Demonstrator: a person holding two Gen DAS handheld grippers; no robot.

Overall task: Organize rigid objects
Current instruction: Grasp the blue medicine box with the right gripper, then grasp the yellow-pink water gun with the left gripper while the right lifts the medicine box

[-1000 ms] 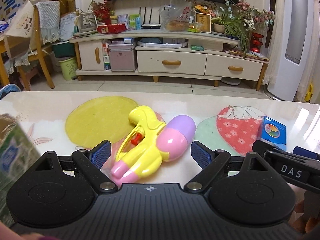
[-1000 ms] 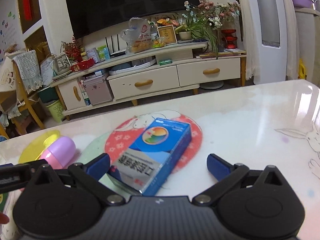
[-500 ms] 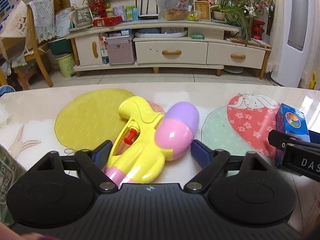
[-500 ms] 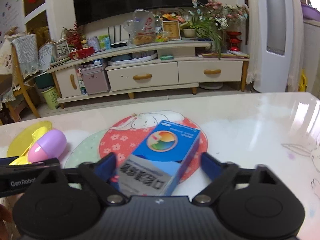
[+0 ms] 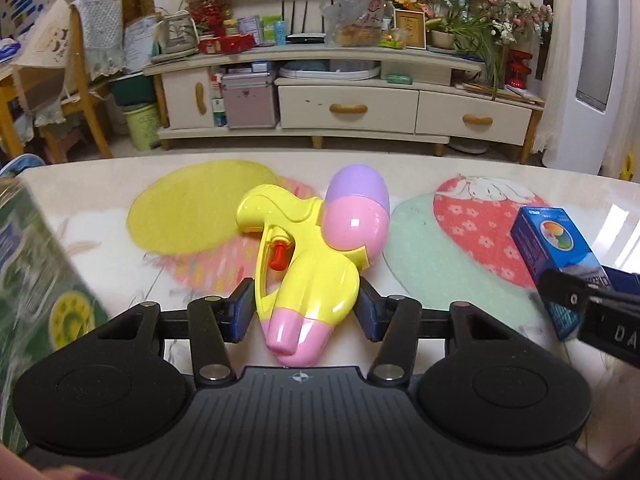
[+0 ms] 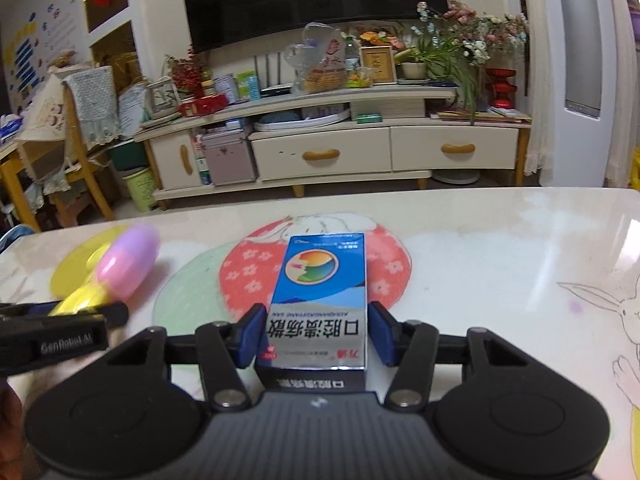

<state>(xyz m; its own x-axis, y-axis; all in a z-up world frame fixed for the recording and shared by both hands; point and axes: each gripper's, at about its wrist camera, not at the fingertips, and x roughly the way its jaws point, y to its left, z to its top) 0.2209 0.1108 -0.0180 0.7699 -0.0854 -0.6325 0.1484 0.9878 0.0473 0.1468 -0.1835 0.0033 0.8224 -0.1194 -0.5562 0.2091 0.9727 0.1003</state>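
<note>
Glossy white table [image 5: 440, 172] printed with pastel shapes, cream TV cabinet [image 5: 348, 108] standing behind.
Left gripper [image 5: 305, 309] is closing narrowly on yellow-and-pink plastic water pistol [image 5: 308, 276]; right gripper [image 6: 317, 334] is closing on blue cardboard medicine box [image 6: 322, 292].

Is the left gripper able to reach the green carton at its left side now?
Probably not yet: the left gripper is closing on the water gun, so it is occupied; the green carton sits beside it.

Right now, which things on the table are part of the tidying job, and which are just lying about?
In the job:
- water gun, between the left gripper jaws, which are closing on it
- blue box, between the right gripper jaws, also closing

Lying about:
- green carton at the table edge, blurred
- TV cabinet and its clutter
</note>
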